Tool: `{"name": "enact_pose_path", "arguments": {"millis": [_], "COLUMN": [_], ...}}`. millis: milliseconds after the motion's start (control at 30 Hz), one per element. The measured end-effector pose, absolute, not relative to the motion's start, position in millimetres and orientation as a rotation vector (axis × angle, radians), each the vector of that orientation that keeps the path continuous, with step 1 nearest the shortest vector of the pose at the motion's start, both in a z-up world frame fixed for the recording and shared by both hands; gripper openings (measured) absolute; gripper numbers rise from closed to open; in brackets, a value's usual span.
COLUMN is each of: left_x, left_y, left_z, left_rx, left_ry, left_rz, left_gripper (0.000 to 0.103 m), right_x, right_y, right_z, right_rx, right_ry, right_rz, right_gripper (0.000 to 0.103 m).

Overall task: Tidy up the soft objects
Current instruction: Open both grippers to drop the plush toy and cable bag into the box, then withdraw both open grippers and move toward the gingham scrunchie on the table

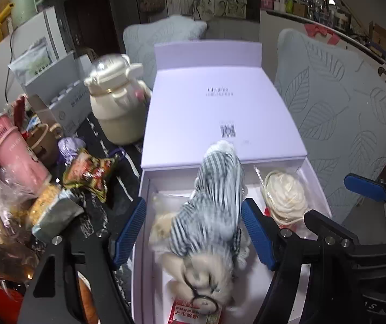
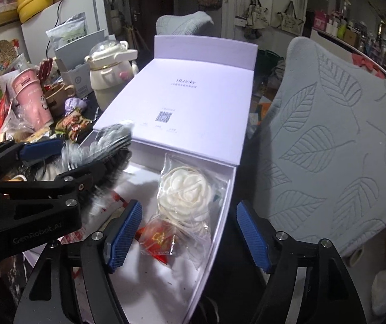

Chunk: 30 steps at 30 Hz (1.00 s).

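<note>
The striped plush toy (image 1: 214, 210) lies in the open white box (image 1: 319, 189), at lower centre of the left wrist view, its outline blurred. It looks light, soft and easily squashed; the thick striped middle seems the surest place to take hold, since the furry ends would likely slip. The left tool (image 1: 193, 232) is spread, its blue pads standing on either side of the toy without pressing it. To the toy's right in the box lies a bagged white fabric flower (image 2: 184, 191), also light, its plastic wrap probably slippery; a small red packet (image 2: 160, 239) rests just below it. The right tool (image 2: 187, 237) is spread above that end of the box, pinching nothing. The dark surface (image 1: 128, 172) at left is crowded: a cream bottle (image 1: 117, 100), a pink cup (image 1: 12, 148), a snack packet (image 1: 90, 172). Leaf-patterned cushions (image 2: 341, 148) fill the right; shelves and hung bags line the far wall.
</note>
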<state>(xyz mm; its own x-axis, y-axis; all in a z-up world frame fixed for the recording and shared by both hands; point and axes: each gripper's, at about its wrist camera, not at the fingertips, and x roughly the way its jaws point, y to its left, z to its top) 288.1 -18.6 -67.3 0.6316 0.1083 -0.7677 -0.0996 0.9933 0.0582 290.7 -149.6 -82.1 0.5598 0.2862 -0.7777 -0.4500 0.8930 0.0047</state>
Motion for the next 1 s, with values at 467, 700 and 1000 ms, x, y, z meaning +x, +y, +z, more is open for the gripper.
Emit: {"name": "enact_pose_path", "arguments": {"millis": [467,700,1000], "left_x": [250.0,214.5,165.0], "left_y": [-25.3,-29.8,-39.0], "left_z": [11.2,51.4,83.6], "left_rx": [0.026,0.027,0.042], "left_ry": [0.721,0.608,0.56], "left_rz": [0.118,0.08,0.064], "left_gripper": [0.073,0.073,0.073], "right_x": [264.3,235.4,184.6], "right_y": [-163.7,-171.5,-187.1], "right_z": [-15.6,24.5,64.1], "right_rx": [-0.168,-0.173,-0.18], "right_ry": [0.758,0.665,0.559], "right_rz": [0.429,0.413,0.41], "right_gripper": [0.073,0.073,0.077]}}
